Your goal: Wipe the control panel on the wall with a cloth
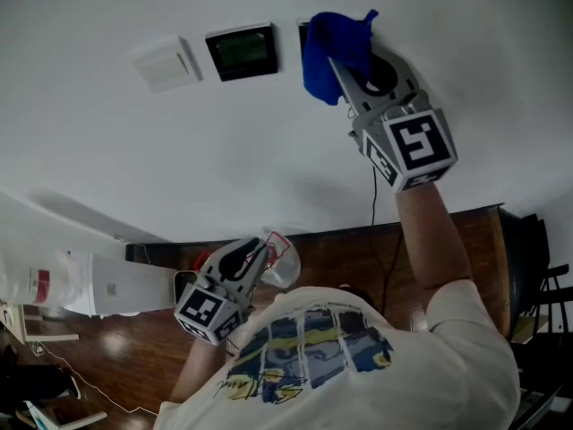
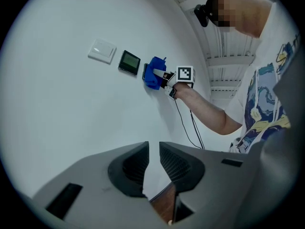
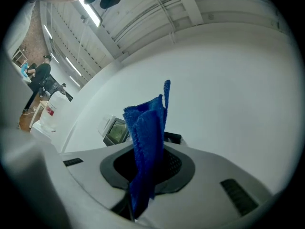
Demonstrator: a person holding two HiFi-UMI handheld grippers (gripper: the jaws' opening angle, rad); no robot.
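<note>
**A:** What's the surface like?

**B:** A smooth white wall (image 1: 179,150) with three small fittings in a row. The middle one is the control panel (image 1: 242,52), a dark square with a dim greenish screen. I'll place everything from that.

**A:** What's next to it?

**B:** In the head view, a white switch plate (image 1: 166,62) sits just to its left. Just to its right is a second dark plate (image 3: 174,138), mostly covered by the blue cloth (image 1: 333,47).

**A:** What's holding the cloth?

**B:** The right gripper (image 3: 150,166). Its jaws are clamped on the folded cloth, which stands up between them. The cloth is bunched against the wall just beside the control panel, a small gap away from its screen.

**A:** And the other gripper?

**B:** The left gripper (image 2: 153,149) is well below the control panel, close to the person's chest. Its jaws are only a narrow slit apart and hold nothing. White wall and brown wood show through the gap.

**A:** What about the rest of the room?

**B:** Below the control panel the wall meets a brown wooden floor (image 1: 430,240). A thin black cable (image 1: 374,195) runs down the wall from under the right gripper. Far to the lower left of the panel there's a white container with a red label (image 1: 40,285). The right gripper view also shows a pale beamed ceiling with strip lights (image 3: 90,13), and people (image 3: 40,78) standing far off beyond the panel.
</note>
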